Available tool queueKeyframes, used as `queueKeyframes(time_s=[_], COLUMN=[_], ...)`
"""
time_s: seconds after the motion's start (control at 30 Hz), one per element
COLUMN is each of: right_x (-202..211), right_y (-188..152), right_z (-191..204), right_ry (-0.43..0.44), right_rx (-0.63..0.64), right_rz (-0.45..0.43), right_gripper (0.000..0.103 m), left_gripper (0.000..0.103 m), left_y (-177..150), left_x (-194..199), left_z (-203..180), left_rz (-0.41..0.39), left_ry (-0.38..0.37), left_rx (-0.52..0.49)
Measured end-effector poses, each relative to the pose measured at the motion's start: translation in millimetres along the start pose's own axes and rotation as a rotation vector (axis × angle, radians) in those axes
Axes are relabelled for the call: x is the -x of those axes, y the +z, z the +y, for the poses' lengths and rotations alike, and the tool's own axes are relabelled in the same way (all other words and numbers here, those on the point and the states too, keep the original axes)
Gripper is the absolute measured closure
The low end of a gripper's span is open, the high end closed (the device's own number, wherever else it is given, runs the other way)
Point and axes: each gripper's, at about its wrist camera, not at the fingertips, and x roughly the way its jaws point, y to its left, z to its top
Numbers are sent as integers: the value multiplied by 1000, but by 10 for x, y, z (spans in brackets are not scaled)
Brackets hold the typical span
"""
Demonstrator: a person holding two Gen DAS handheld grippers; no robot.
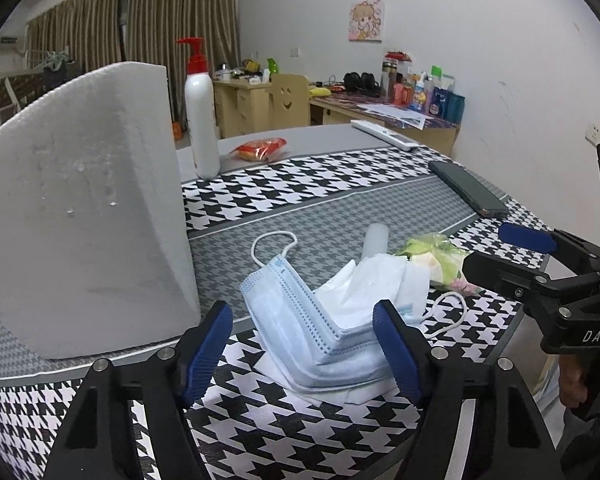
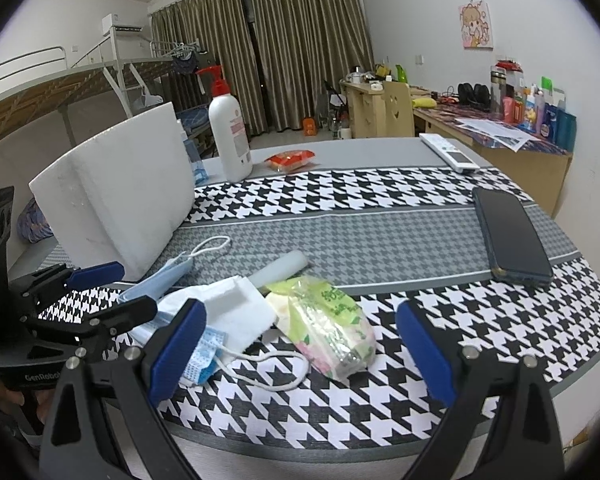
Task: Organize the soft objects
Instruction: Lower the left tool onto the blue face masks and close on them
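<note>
Scene: a desk (image 2: 380,216) under a black-and-white houndstooth cloth; a small heap of soft things lies near its front edge.
Mask (image 1: 300,320): a pale blue pleated face mask, folded into a V, on top of the heap toward the front left corner. One white ear loop (image 1: 274,240) lies free on the cloth behind it.
Tissues (image 1: 374,280): white sheets, crumpled, touching the mask on its right side and partly under it.
Packet (image 2: 328,328): a green and pink plastic tissue packet, just right of the tissues.
Left gripper (image 1: 304,344): jaws apart, one on each side of the mask's fold; the blue pads do not appear to press on it, so nothing is gripped.
Right gripper (image 2: 300,344): jaws wide apart and released, with the packet lying between them, untouched.
Handling: mask and tissues are very light, limp and thin; they will sag, slide and may come up together. The packet's film looks slippery and soft.
Where to grip: the mask's folded, layered middle gives the firmest bite; the loops would stretch. Pinch the packet across its narrow width.
Also on the desk: a foam block (image 1: 80,208) at the left edge, a phone (image 2: 508,232) at the right.
</note>
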Motion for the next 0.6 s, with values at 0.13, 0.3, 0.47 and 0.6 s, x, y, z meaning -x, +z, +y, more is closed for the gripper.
queueKeyframes(time_s=[0.13, 0.3, 0.47, 0.6], right_x=[-41, -85, -106, -127], right_y=[-9, -20, -14, -23], right_z=[-18, -62, -87, -59], right_ry=[1, 0, -12, -21], right_rx=[-5, -13, -14, 16], right_rz=[15, 28, 35, 47], right_gripper=[5, 5, 5, 12], left_gripper=[46, 60, 73, 76], left_y=[-9, -26, -33, -43], left_x=[-37, -70, -95, -95], left_z=[-21, -44, -56, -47], left_rz=[15, 29, 43, 49], left_ry=[-14, -29, -43, -57], left_rx=[-11, -28, -39, -37])
